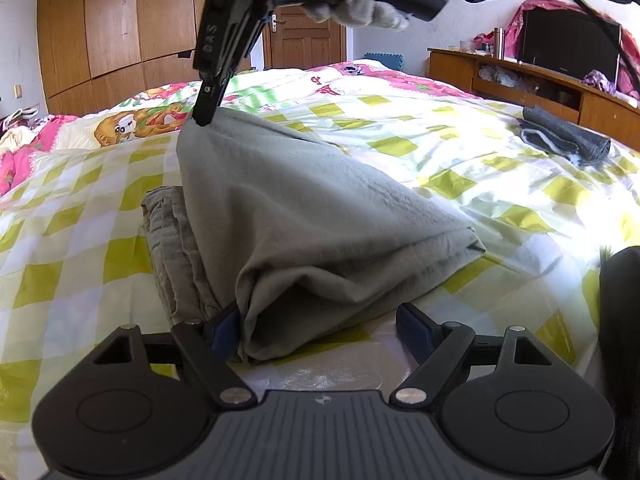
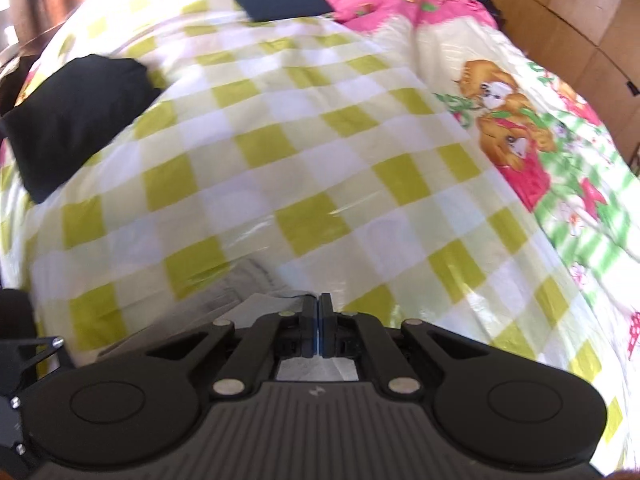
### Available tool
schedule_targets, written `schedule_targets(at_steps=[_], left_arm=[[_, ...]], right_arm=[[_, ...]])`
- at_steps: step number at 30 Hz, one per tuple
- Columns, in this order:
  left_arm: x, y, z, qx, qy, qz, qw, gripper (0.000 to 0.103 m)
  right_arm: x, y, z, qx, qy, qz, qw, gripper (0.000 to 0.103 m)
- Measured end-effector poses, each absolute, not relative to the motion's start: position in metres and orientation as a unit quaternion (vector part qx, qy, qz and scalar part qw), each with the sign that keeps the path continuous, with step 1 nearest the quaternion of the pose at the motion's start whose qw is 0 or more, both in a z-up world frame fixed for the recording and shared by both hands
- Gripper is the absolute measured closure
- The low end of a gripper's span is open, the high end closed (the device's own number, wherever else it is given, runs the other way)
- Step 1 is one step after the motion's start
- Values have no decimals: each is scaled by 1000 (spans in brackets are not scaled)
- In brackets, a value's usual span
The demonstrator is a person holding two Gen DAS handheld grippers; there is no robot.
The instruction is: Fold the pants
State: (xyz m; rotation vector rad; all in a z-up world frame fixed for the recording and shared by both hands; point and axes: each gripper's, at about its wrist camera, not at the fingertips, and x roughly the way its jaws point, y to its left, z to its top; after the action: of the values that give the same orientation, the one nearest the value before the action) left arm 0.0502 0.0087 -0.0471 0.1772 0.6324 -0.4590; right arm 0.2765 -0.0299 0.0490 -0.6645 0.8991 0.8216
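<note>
From the left wrist camera, the grey pants [image 1: 304,216] are lying on the checked bedspread [image 1: 460,148], already folded into a thick stack of layers. One corner of the top layer is being held up in a peak by the right gripper [image 1: 204,118], whose tips are pinched together on the cloth. The left gripper [image 1: 320,326] is sitting low at the near edge of the stack with its jaws wide apart; one finger is touching the side of the folded edge, the other is standing clear. A smaller dark folded cloth [image 1: 568,138] is lying well apart, near the far side of the bed.

From the right wrist camera, the right gripper [image 2: 319,328] is showing its jaws closed tight, with pale grey fabric bunching just behind and below the tips. Two dark folded items [image 2: 76,116] are resting further along the bed, which the other view is not showing. This view is not showing the stack's shape.

The folding is judged to be well along: the lifted flap is not yet laid down and smoothed.
</note>
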Motion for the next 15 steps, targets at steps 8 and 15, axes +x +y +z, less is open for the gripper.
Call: schedule_targets(at_steps=[8,15], left_arm=[[50,7,-48,88,308,-226,920,11],[50,8,-47,88,307,-230,919,11]], right_arm=[[274,-21,51,-311,437,432,725,91],[288,10,35,-331,485,437,681,90]])
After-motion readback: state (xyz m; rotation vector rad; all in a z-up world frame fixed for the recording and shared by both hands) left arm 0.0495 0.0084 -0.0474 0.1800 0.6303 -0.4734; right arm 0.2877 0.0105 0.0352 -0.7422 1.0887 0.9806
